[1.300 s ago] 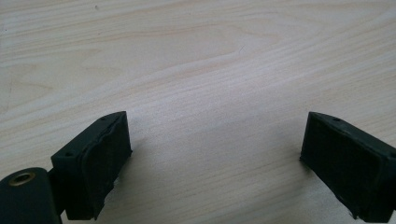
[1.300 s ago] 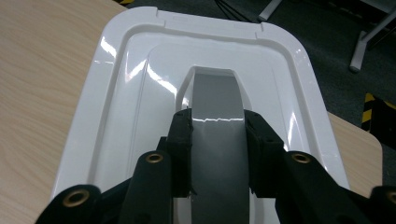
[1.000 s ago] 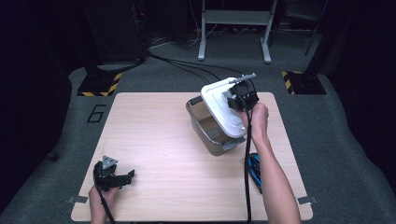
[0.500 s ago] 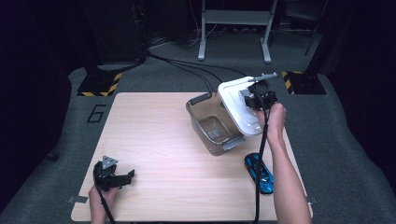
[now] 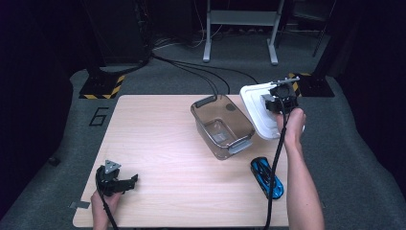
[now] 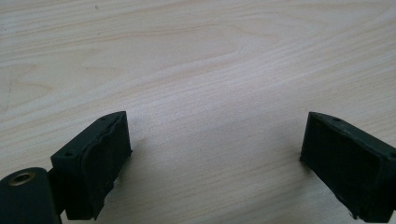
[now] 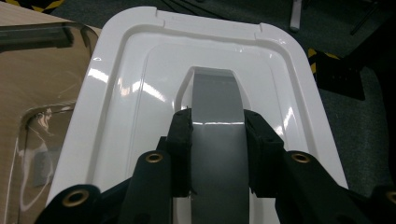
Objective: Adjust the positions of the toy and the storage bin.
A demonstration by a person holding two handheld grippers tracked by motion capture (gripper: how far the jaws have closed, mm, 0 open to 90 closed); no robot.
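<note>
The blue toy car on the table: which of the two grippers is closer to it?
The right. The right gripper holds the white lid just beyond the blue toy car, on the same side of the table. The left gripper sits open at the opposite near corner.

a lab or studio: dark curtains, grey carpet, hazard-striped stand feet (image 5: 99, 87), floor cables (image 5: 191, 69), numbered wooden table (image 5: 158, 143).

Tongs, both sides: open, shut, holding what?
Left tongs: open, nothing between the jaws, low over the table.
Right tongs: shut on the grey handle of the white lid, beside the bin.
</note>
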